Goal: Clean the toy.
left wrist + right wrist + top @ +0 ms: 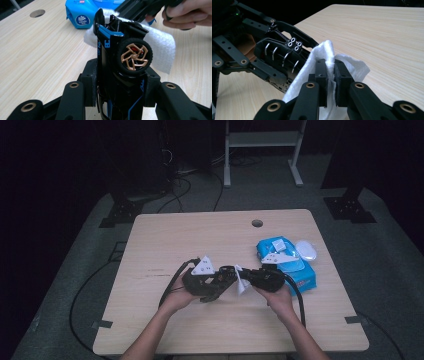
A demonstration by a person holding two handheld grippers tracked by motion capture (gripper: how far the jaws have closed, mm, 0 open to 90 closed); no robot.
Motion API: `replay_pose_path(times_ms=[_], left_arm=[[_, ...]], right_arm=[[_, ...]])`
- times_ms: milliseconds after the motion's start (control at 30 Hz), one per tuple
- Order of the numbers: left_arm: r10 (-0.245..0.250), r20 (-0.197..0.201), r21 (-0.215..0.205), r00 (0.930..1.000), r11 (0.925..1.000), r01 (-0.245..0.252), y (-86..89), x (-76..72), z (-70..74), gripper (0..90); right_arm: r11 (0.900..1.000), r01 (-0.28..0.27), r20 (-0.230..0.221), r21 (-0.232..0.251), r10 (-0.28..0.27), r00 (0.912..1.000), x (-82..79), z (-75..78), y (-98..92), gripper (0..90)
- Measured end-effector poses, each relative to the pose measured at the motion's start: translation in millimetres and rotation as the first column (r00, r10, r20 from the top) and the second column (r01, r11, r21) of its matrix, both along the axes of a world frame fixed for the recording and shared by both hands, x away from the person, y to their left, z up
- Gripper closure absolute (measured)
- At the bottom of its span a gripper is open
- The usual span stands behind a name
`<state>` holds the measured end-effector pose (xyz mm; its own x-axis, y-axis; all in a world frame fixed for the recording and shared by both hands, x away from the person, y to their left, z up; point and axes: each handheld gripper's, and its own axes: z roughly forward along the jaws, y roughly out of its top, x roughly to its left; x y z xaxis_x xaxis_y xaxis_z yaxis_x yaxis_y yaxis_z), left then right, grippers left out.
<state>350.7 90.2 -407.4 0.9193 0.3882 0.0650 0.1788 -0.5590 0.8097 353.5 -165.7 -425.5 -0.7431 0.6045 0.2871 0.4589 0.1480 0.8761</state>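
Above the table's (150,245) near middle, left gripper (212,282) clamps a black-and-blue toy car (120,62), held off the surface on its side, gold-spoked wheel (135,56) facing the camera. Right gripper (250,279) pinches a white wipe (324,57), jaws clenched on it, cloth pressed against the car. Blue wipes pack (287,262) lies just right.
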Motion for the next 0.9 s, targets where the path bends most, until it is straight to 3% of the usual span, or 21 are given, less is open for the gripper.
replay_pose_path(times_ms=[167, 233, 300, 367, 467, 533, 733, 900], left_arm=[[-0.005, 0.002, -0.011, 1.0, 0.9999, 0.005, -1.6, -0.5, -0.3, 57.1], [-0.003, 0.009, -0.002, 1.0, 1.0, 0.003, -1.5, -0.4, 1.2, 57.2], [0.003, 0.009, -0.003, 1.0, 1.0, -0.003, 0.3, -0.2, 1.9, 57.3], [0.006, 0.0, -0.032, 1.0, 0.9995, -0.006, 3.4, 1.0, 3.3, 57.4], [0.006, 0.006, 0.0, 1.0, 1.0, -0.006, 1.0, 0.8, 1.6, 57.4], [0.003, -0.009, -0.018, 1.0, 0.9998, -0.004, 1.8, 1.9, -0.3, 57.4], [0.0, -0.004, -0.019, 1.0, 0.9998, 0.0, -0.7, 1.9, 1.4, 57.5], [0.0, -0.007, -0.008, 1.0, 1.0, 0.0, -2.5, 2.4, 0.7, 57.6]], right_arm=[[0.999, -0.015, 0.038, 0.049, 0.013, 0.9992, -2.9, 15.4, 0.1, 82.6], [0.999, -0.012, 0.046, 0.041, 0.01, 0.9989, -3.6, 14.6, 1.2, 82.5], [0.999, -0.005, 0.023, 0.033, 0.004, 0.9997, -1.6, 10.6, 0.4, 82.5], [1.0, 0.001, 0.009, 0.007, -0.001, 1.0, 0.0, 3.7, -0.3, 82.5], [1.0, -0.007, -0.023, -0.024, 0.006, 0.9997, 0.2, -7.5, 2.5, 82.5], [0.999, -0.004, -0.02, -0.037, 0.003, 0.9998, -0.2, -6.2, 2.9, 82.5], [1.0, 0.0, 0.029, 0.022, -0.001, 0.9996, -2.5, 11.8, -0.5, 82.5], [1.0, 0.004, -0.002, 0.017, -0.004, 1.0, -0.7, 1.6, -1.4, 82.5]])
